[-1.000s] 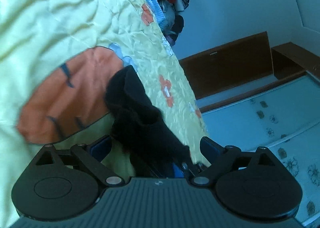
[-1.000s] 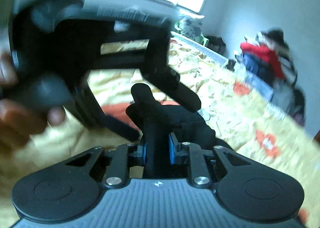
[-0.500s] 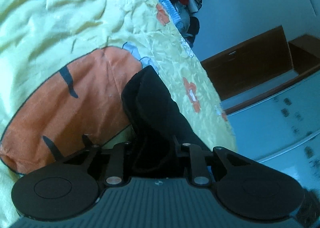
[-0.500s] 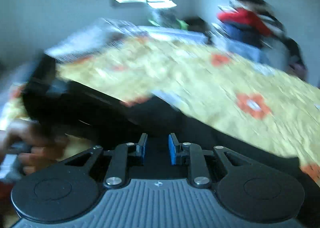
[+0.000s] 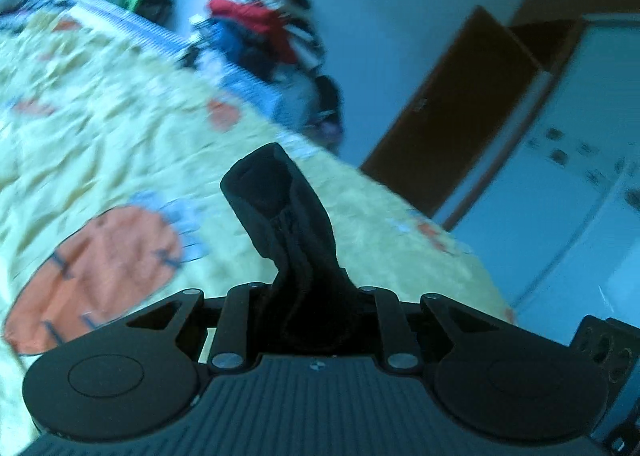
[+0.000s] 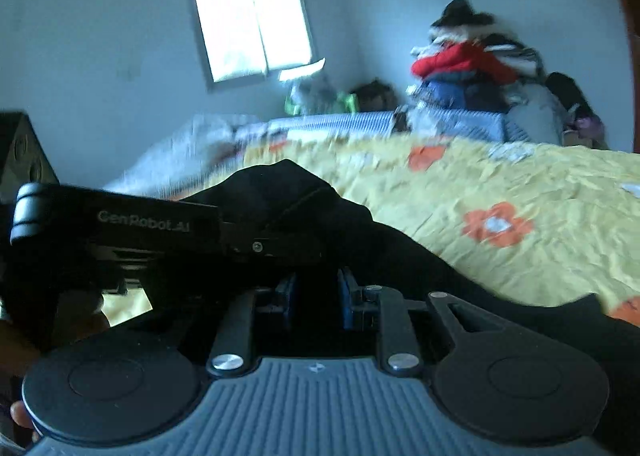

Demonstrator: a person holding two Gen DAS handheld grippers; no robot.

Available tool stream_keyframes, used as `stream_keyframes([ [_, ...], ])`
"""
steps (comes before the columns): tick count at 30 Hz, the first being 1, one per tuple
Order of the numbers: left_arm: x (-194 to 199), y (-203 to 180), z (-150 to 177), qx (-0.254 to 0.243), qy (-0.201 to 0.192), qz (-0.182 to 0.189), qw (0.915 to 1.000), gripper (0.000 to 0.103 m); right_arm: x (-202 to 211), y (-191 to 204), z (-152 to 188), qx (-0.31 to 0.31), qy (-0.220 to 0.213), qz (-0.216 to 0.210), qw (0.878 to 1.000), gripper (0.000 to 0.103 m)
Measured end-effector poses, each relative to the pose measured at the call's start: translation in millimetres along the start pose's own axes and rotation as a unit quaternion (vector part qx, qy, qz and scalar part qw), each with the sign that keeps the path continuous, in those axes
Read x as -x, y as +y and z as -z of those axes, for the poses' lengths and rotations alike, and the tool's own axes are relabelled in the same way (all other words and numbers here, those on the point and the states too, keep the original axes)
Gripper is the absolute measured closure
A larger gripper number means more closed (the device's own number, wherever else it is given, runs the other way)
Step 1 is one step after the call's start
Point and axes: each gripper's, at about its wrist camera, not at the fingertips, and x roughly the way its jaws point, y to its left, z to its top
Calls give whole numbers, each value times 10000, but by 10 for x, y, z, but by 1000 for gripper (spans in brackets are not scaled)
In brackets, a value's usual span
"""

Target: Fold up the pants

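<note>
While both handheld grippers pinch the same black pants (image 5: 288, 232), the garment hangs lifted above a bed covered by a yellow quilt (image 5: 100, 144) printed with orange shapes. From the left wrist camera, the left gripper (image 5: 312, 308) has its fingers drawn in tight around a bunched fold of the dark cloth, which sticks up past the tips. From the right wrist camera, the right gripper (image 6: 316, 296) is narrowed on another part of the pants (image 6: 360, 240), its blue pads (image 6: 346, 298) pressing the fabric; the left gripper (image 6: 256, 246) appears just beside it, side-on. Beyond the bed sit a pile of clothes (image 6: 472, 72) and a bright window (image 6: 252, 28). Much of both views is motion-blurred.
</note>
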Motion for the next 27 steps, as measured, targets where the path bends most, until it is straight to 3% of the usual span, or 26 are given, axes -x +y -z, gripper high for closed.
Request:
stream_keyframes([
  [6, -87, -777, 192, -797, -75, 413, 9959, 81, 687, -408, 13, -870, -598, 71, 9944, 81],
  [14, -447, -1638, 593, -1490, 296, 1080, 9825, 79, 1572, -993, 232, -1634, -1103, 569, 9787, 81],
  [20, -781, -2050, 980, -1754, 678, 1379, 9724, 77, 1947, -1308, 431, -1836, -1109, 1143, 9700, 81],
  [27, -1074, -2344, 1265, -1938, 968, 1581, 9634, 76, 2212, -1578, 630, -2092, -1159, 1519, 9590, 81],
])
